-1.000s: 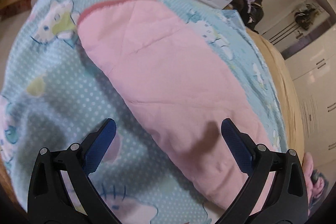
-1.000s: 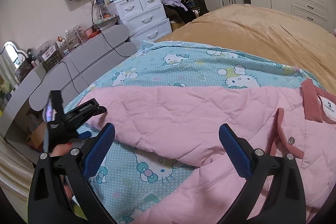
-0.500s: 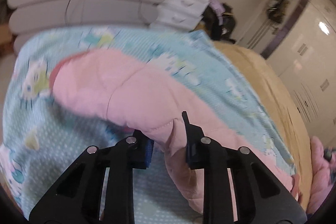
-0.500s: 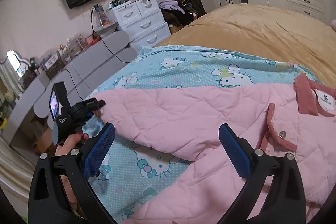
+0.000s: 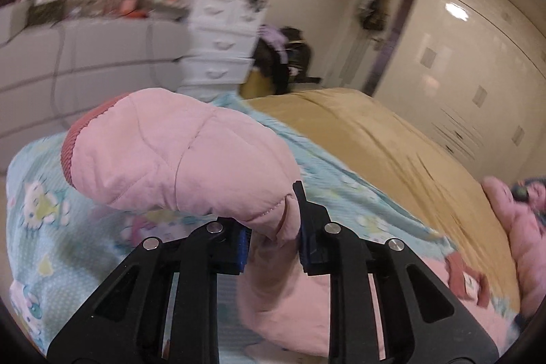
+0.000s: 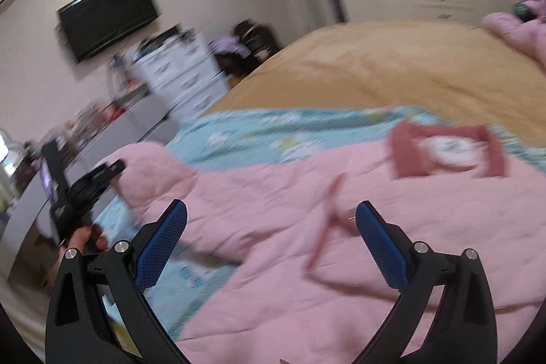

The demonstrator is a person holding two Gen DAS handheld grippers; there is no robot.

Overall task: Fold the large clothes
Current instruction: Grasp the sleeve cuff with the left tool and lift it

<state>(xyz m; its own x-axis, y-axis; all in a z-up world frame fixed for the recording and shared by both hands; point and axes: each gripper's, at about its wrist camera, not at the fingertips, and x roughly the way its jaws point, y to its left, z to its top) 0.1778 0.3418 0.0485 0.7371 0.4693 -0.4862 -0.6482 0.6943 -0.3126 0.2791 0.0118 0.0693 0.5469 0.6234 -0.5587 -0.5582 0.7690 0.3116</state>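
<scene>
Clearly the pink jacket (image 6: 341,227) lies mostly spread across the lower middle of the right view, on a blue blanket (image 6: 273,128) over the bed (image 6: 392,70); folding looks barely begun. Its sleeve (image 5: 177,159) is pinched in the nearly closed left claw (image 5: 273,237). The right claw (image 6: 271,244) gapes wide, holding nothing.
</scene>
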